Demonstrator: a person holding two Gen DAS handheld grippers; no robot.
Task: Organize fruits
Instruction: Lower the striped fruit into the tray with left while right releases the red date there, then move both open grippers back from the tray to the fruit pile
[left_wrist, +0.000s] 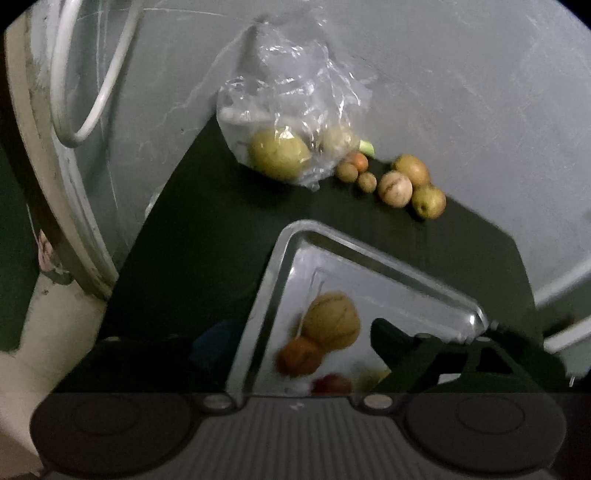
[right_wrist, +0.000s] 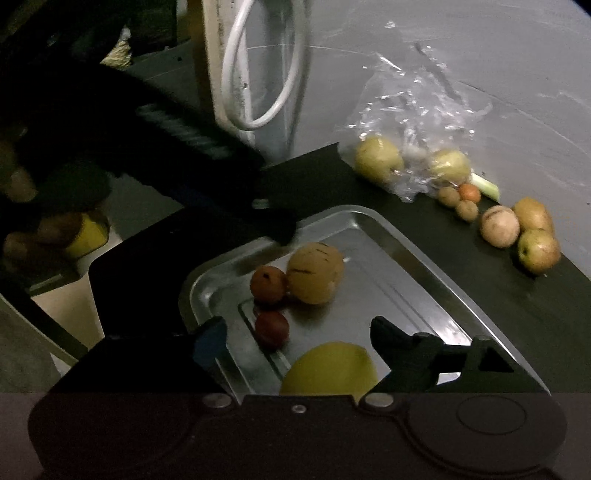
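Observation:
A steel tray (left_wrist: 388, 273) (right_wrist: 388, 236) lies on a dark mat. In it are a striped yellow fruit (left_wrist: 332, 325) (right_wrist: 316, 273), an orange fruit (left_wrist: 299, 356) (right_wrist: 269, 284) and a red fruit (left_wrist: 332, 384) (right_wrist: 272, 328). A yellow-green fruit (right_wrist: 328, 369) rests on the tray between my right gripper's (right_wrist: 295, 332) wide-open fingers, near its base. My left gripper (left_wrist: 301, 341) hovers open over the tray's near side, holding nothing. In the right wrist view it shows as a dark shape (right_wrist: 273, 225) at the tray's far-left rim.
Beyond the tray, a clear plastic bag (left_wrist: 291, 110) (right_wrist: 413, 122) holds two green fruits. Several loose fruits (left_wrist: 395, 188) (right_wrist: 500, 225) lie beside it on the mat (left_wrist: 207, 229). A white cable loop (left_wrist: 92, 110) hangs at the left. A hand (right_wrist: 22, 184) holds the left gripper.

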